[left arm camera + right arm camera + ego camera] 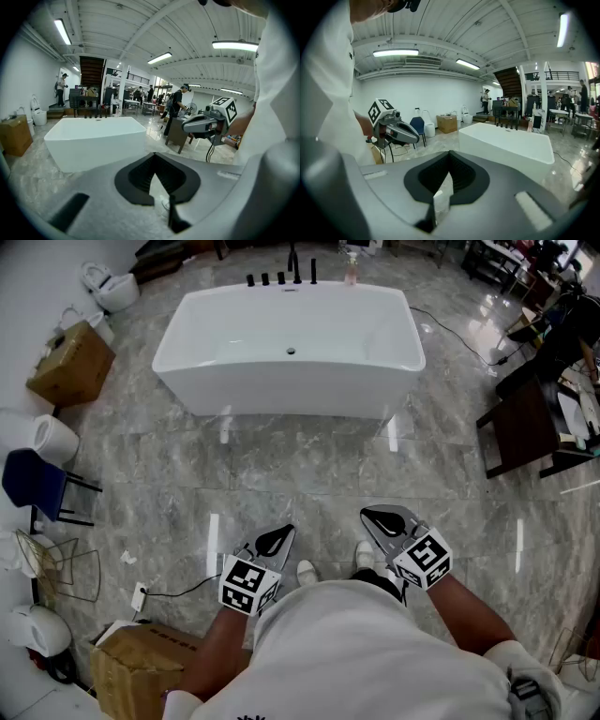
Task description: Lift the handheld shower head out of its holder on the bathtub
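Here, the left gripper (281, 536) and right gripper (379, 517) are held shut and empty, well short of the bathtub (281, 390). Its far-rim black fittings (281, 278) are likely yet to be approached.

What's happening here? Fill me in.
A person in a white top stands facing a white bathtub, some way back from it. Each hand holds a gripper: the left gripper and right gripper are both shut and empty. The black fittings on the tub's far rim are untouched, so the lift has not begun.
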